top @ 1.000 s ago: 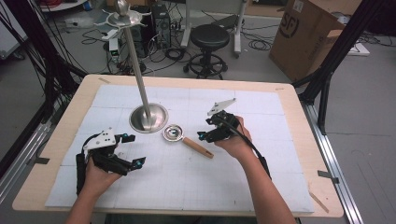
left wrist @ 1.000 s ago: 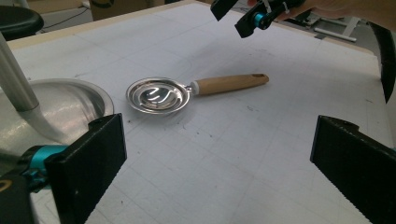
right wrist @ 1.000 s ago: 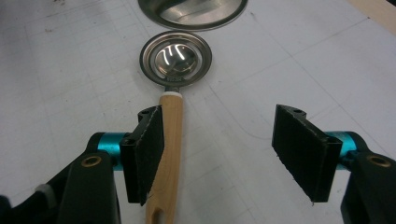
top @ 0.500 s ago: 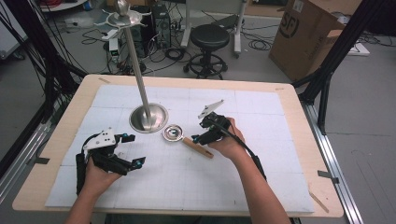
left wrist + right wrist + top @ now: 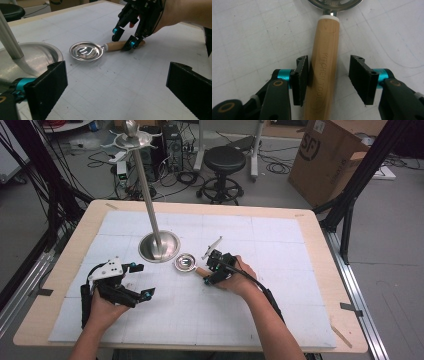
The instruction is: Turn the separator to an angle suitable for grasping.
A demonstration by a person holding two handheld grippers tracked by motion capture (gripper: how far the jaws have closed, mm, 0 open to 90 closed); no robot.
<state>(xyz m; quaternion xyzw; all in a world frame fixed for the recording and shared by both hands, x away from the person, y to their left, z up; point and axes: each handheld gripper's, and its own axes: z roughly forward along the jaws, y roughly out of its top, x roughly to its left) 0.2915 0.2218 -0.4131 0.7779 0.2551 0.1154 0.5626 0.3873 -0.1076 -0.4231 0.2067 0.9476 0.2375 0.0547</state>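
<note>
Beside the stand base [image 5: 159,246], mid-table: skimmer [image 5: 186,263] lying flat, wooden handle [image 5: 324,65] running lengthwise between the right gripper's [image 5: 329,77] closing, not yet clamped jaws; left gripper [image 5: 134,281] wide open, farther off.

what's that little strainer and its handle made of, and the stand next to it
Strainer bowl: looks like polished steel, mirror-bright with reflections. Handle: pale, smooth wood, visible grain and stamped lettering. Stand: probably brushed metal, dull silver sheen on pole and domed base.
</note>
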